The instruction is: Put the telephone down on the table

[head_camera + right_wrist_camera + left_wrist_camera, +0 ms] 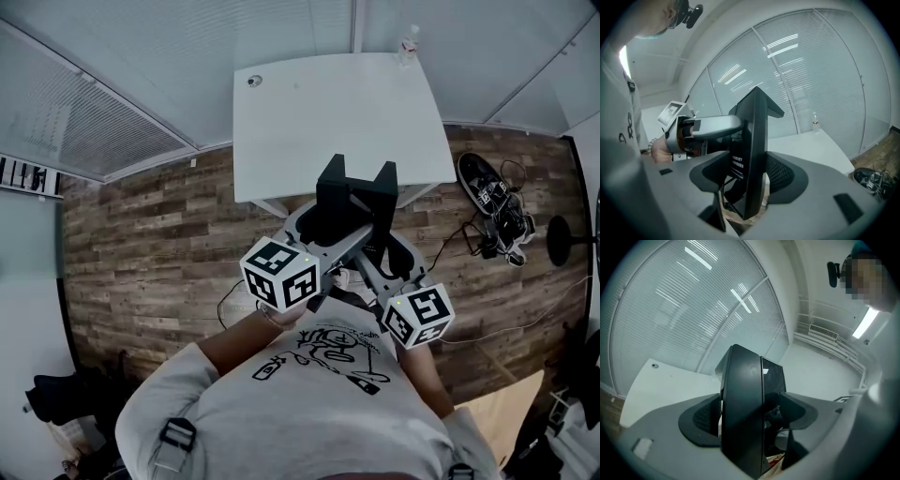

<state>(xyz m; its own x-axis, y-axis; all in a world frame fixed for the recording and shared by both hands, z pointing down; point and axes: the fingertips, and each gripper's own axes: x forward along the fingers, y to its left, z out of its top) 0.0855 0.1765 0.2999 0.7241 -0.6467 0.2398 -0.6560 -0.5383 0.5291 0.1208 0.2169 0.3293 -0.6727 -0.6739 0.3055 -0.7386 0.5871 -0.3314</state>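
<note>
Now my left tongs [749, 420] are clamped tight on one side of the phone [356, 192]. My right tongs [751, 180] are clamped on its other side. The black phone stands up on its edge between them. I hold it up in front of me, by the near edge of the white desk [319, 112]. A bottle [408, 45] stands at the far right corner of the desk. Shoes [487, 183] lie on the wood floor [159, 244], past the desk's right edge.
</note>
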